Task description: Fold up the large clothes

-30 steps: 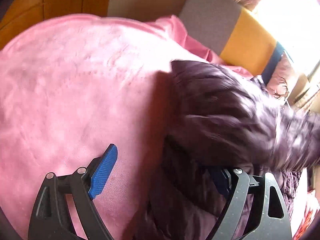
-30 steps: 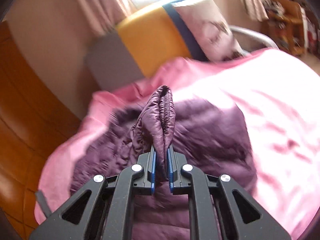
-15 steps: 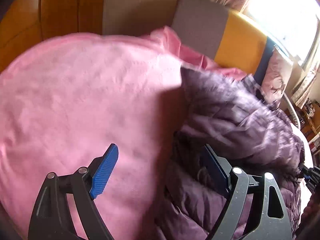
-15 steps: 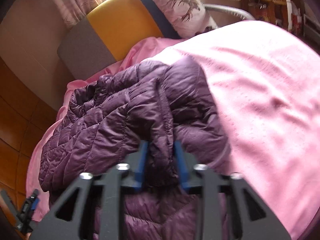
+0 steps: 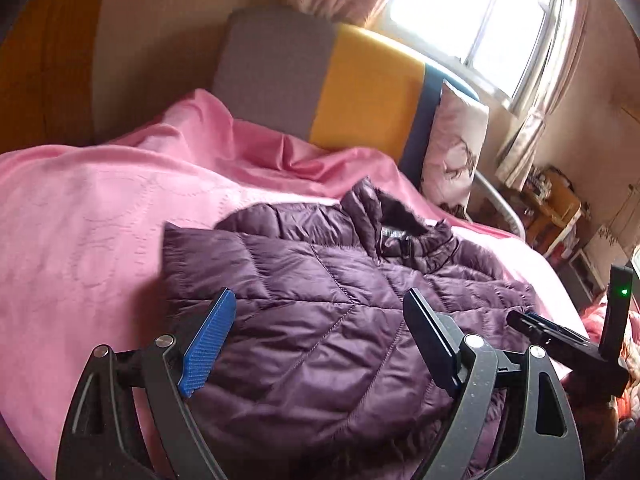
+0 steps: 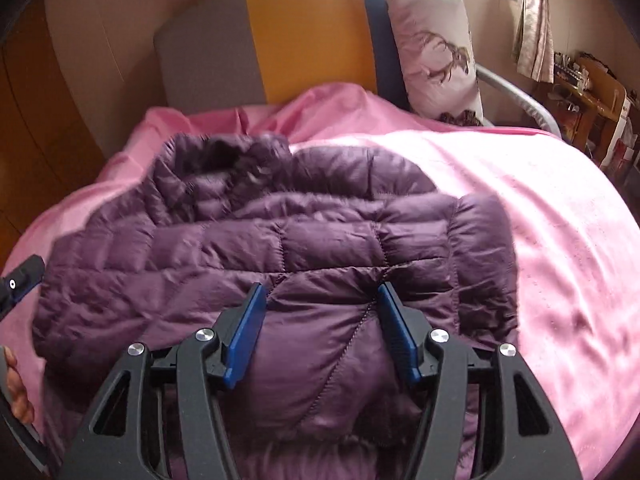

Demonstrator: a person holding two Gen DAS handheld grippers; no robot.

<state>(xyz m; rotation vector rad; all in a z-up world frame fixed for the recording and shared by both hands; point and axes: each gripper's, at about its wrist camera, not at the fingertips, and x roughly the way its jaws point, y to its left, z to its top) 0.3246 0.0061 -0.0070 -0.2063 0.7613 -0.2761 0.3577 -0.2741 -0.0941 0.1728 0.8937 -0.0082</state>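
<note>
A purple quilted puffer jacket (image 5: 332, 304) lies on the pink bedspread (image 5: 80, 216), collar toward the headboard, with a sleeve folded across its front. It also shows in the right wrist view (image 6: 280, 248). My left gripper (image 5: 320, 320) is open and empty, held just above the jacket's near part. My right gripper (image 6: 318, 312) is open and empty, its blue pads spread over the jacket's lower front. The right gripper's body (image 5: 576, 340) shows at the right edge of the left wrist view.
A grey, yellow and blue headboard (image 6: 304, 36) stands at the bed's far end with a deer-print pillow (image 6: 436, 48) against it. Wooden wall panels (image 6: 24, 128) are on the left. A wooden shelf with clutter (image 6: 588, 92) and a curtained window (image 5: 480, 20) are on the right.
My right gripper laid the jacket fold down on the jacket and opened, letting it go. My left gripper stayed open and shifted right over the jacket. The jacket now lies flat and folded.
</note>
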